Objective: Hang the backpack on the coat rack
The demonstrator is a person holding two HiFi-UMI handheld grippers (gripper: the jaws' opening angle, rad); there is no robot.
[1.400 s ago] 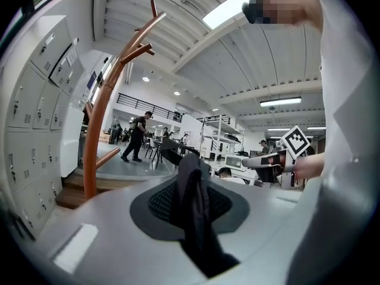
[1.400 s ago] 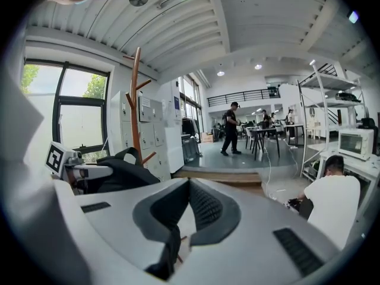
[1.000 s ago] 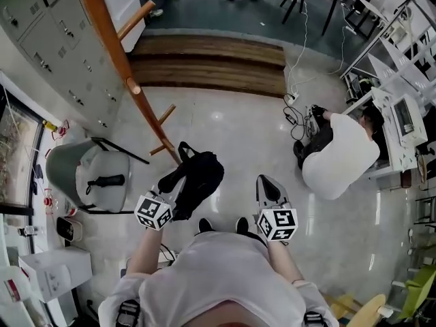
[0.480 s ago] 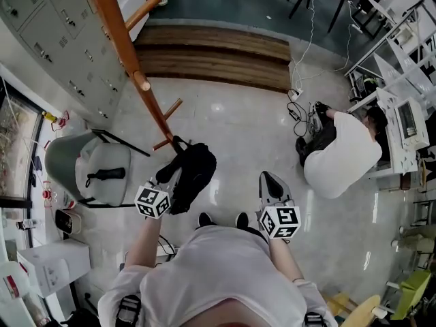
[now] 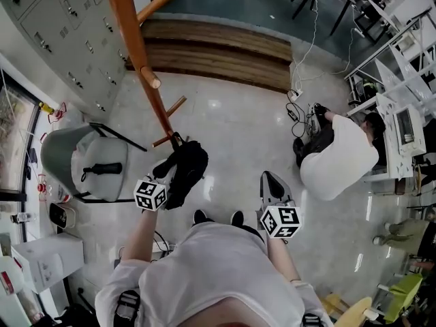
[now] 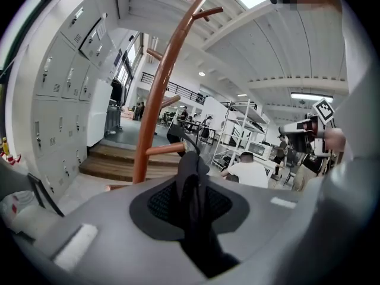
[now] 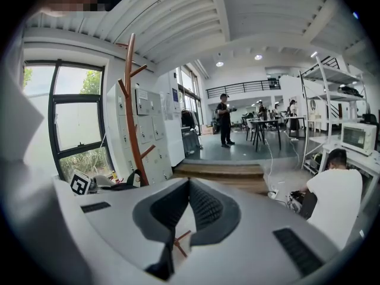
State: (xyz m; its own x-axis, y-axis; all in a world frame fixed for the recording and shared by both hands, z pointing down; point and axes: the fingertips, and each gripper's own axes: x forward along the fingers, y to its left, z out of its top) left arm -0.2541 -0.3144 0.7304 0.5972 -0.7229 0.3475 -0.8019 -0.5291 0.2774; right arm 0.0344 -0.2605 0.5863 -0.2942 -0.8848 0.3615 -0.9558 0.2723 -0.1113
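Observation:
My left gripper is shut on a strap of the black backpack, which hangs from it just in front of the foot of the wooden coat rack. In the left gripper view the black strap runs between the pads of that gripper. The rack's pole rises close behind it, with a low peg beside the strap. The right gripper is held out to the right, away from the rack. Its jaw tips meet with nothing between them.
A person in a white shirt crouches on the floor at the right by cables. Wooden steps lie beyond the rack, grey lockers at the left. A grey chair stands left of the rack's foot.
The left gripper has sunk and moved left with the backpack, closer to the rack's lower pole. The right gripper has kept still.

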